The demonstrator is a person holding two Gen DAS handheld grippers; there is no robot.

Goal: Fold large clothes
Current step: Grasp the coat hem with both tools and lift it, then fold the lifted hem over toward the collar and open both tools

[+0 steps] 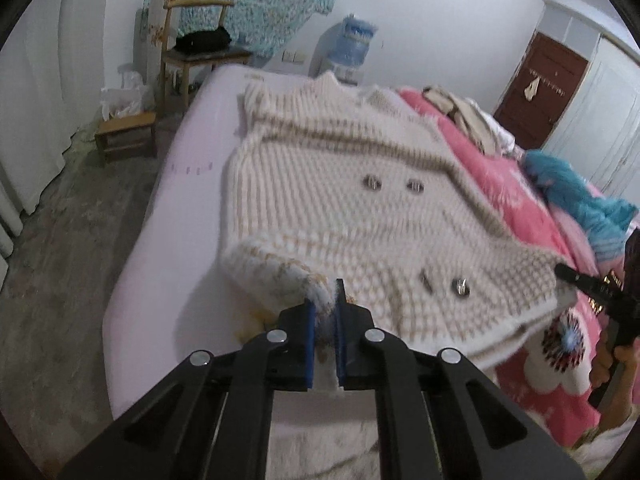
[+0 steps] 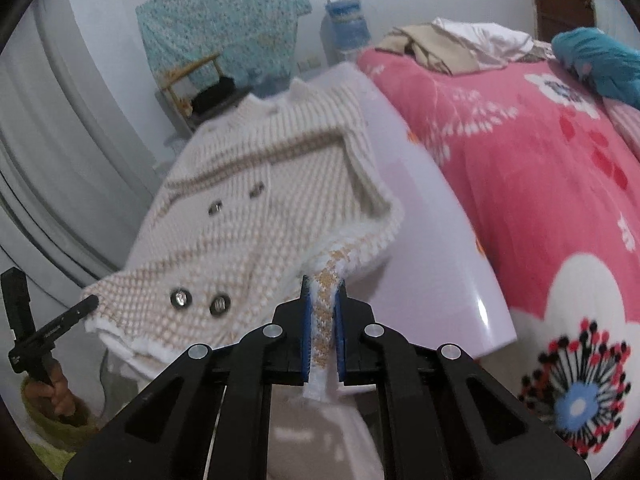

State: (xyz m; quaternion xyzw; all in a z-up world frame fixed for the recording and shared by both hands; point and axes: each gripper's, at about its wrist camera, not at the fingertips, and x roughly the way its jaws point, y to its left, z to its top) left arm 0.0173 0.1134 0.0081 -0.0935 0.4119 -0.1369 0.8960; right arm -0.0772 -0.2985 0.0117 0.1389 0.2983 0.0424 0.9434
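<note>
Cardigan (image 1: 352, 200): chunky cream-and-tan knit with metal buttons, spread on the bed (image 1: 168, 216), its near hem raised clear of the sheet.
Left tool (image 1: 326, 320): I have it clamped on one fluffy hem corner.
Right tool (image 2: 324, 320): clamped on the opposite hem corner.
Reason: paired corner grips keep the hem taut, probably to fold it toward the collar.
Texture: thick, soft, limp; sags between grips.

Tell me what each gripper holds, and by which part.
Left gripper and right gripper each pinch a bottom hem corner of the knitted cardigan.
</note>
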